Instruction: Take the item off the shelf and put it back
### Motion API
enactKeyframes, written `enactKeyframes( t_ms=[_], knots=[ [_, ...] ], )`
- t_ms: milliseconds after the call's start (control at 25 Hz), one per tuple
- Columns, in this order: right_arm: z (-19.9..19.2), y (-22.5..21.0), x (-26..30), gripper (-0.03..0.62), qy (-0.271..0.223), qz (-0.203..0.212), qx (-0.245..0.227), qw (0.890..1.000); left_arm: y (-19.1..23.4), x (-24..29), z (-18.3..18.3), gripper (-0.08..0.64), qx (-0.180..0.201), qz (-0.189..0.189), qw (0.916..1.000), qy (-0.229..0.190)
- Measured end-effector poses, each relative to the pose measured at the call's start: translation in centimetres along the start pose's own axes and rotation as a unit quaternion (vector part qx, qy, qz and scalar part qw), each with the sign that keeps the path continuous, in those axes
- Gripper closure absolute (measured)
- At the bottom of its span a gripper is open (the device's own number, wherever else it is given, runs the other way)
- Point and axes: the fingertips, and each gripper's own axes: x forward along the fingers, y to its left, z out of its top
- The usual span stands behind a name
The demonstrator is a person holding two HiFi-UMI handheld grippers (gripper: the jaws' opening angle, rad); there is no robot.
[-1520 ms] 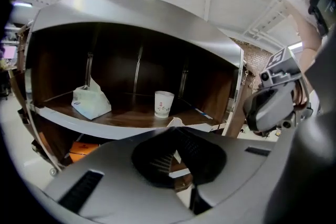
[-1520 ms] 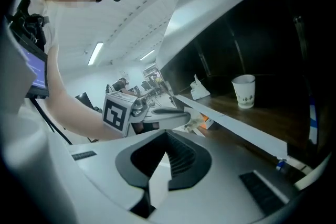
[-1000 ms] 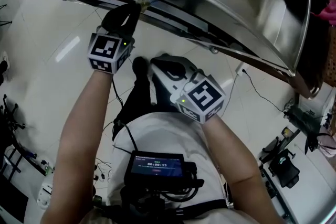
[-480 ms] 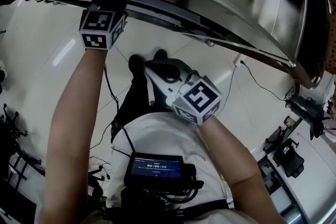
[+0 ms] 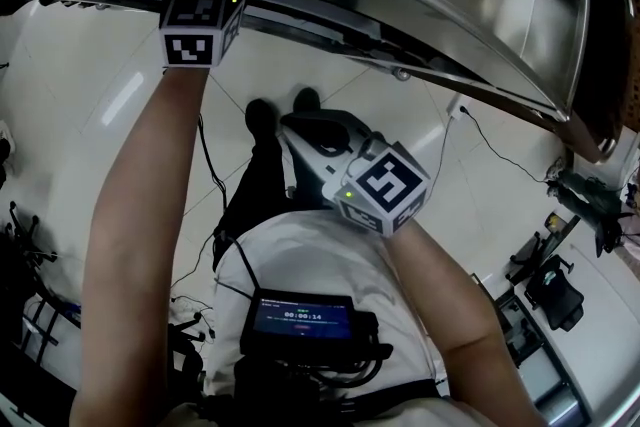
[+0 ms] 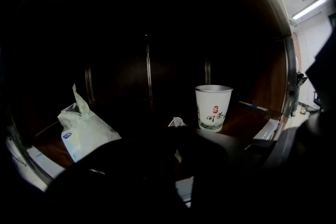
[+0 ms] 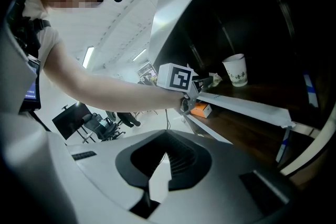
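Note:
My left gripper (image 6: 176, 131) reaches into the dark shelf, shut on a small crumpled white item (image 6: 177, 122) that sticks out at its tips. In the head view only its marker cube (image 5: 200, 27) shows, just under the steel shelf rim (image 5: 400, 5). The right gripper view shows the left gripper (image 7: 206, 80) at the shelf board's white edge (image 7: 247, 105). A white paper cup (image 6: 213, 107) stands upright on the shelf beyond, to the right. A white and green bag (image 6: 84, 131) lies to the left. My right gripper (image 7: 167, 136) hangs below the shelf, shut and holding nothing.
An orange box (image 7: 200, 109) sits on the lower shelf board. A screen unit (image 5: 300, 320) is strapped to the person's chest. Cables and black stands (image 5: 555, 290) lie on the white floor at the right. An office chair (image 7: 100, 123) stands behind.
In the head view the left gripper has moved up and forward, so its tips are now hidden under the shelf rim. The right gripper has stayed in place.

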Motion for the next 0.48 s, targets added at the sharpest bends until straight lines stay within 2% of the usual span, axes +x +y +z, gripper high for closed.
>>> enactKeyframes(
  t_ms=[240, 320, 480],
  knots=[
    [0.1, 0.2, 0.2, 0.586, -0.002, 0.002, 0.004, 1.0, 0.4, -0.4, -1.6, 0.546, -0.006, 0.012, 0.9993, 0.036],
    [0.1, 0.3, 0.2, 0.587, -0.002, 0.002, 0.005, 1.0, 0.6, -0.5, -2.6, 0.518, -0.015, 0.014, 0.9983, 0.055],
    [0.2, 0.3, 0.1, 0.586, -0.005, 0.001, 0.009, 1.0, 0.7, -0.8, -2.2, 0.483, -0.017, 0.013, 0.9985, 0.051]
  ],
)
